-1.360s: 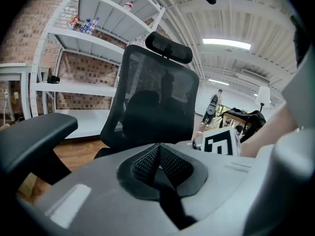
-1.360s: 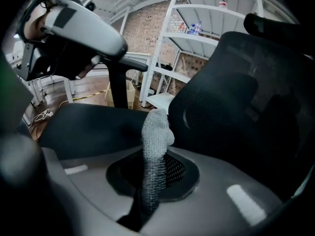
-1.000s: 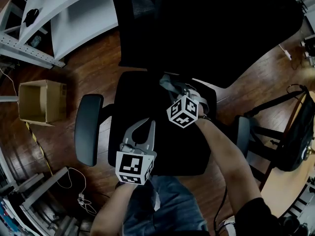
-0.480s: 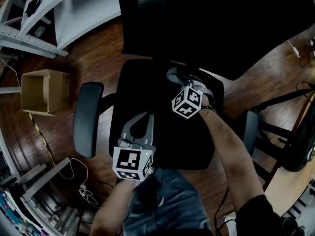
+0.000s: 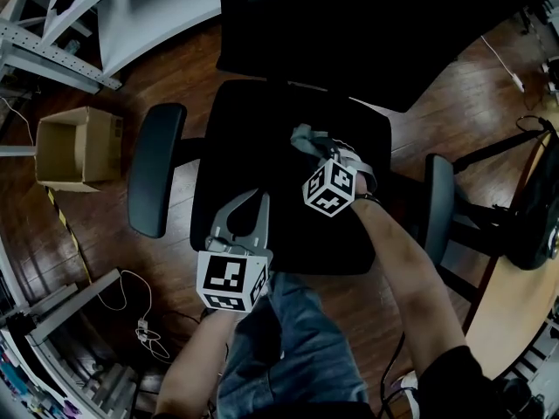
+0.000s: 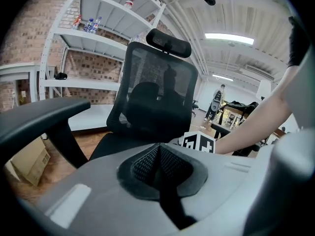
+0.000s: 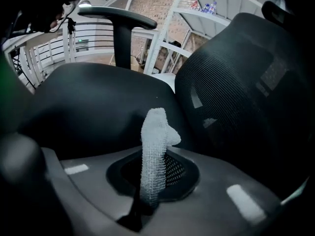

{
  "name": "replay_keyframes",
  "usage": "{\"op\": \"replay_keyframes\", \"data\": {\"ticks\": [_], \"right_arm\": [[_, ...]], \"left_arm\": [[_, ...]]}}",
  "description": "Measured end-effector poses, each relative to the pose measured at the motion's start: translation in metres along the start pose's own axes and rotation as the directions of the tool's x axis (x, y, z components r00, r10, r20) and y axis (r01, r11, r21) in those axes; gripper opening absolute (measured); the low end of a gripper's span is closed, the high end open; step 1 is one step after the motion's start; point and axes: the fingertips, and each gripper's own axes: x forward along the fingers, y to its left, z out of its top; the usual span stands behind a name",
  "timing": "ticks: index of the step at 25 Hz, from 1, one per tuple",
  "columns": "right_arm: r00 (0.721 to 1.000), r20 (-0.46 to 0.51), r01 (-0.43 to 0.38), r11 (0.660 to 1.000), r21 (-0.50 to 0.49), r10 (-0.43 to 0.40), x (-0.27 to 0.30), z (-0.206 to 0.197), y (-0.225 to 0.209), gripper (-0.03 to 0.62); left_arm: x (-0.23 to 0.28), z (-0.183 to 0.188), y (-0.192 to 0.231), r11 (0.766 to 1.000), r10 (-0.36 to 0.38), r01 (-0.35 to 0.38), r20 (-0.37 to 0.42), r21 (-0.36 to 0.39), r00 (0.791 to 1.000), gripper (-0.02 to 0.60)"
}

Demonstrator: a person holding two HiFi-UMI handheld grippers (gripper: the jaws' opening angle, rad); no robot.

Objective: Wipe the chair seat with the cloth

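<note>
cloth (image 7: 155,146) base hidden within right gripper (image 7: 147,208)

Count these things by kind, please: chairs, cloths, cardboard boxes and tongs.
Chair: 1
Cloth: 1
Cardboard box: 1
Tongs, the left tongs and the right tongs: 2
Total: 5

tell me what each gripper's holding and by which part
Right gripper pinches the cloth by one bunched end; the rest sticks out beyond. Left gripper is shut, empty.
</note>
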Motion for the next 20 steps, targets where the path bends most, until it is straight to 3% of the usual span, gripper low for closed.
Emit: {"op": "replay_keyframes", "data": {"ticks": [13, 20], "right_arm": [[0.998, 0.051, -0.026, 0.999, 0.045, 0.024, -0.062, -0.005, 0.112, 0.017], [0.992, 0.078, -0.101, 0.993, 0.055, 0.097, -0.096, -0.005, 0.188, 0.017]], "left_arm": [[-0.053, -0.037, -0.021, 1.0, -0.024, 0.024, 0.008, 0.006, 1.0, 0.003], [-0.071, -0.044, -0.026, 0.999, -0.032, 0.031, 0.022, 0.009, 0.999, 0.003]]}}
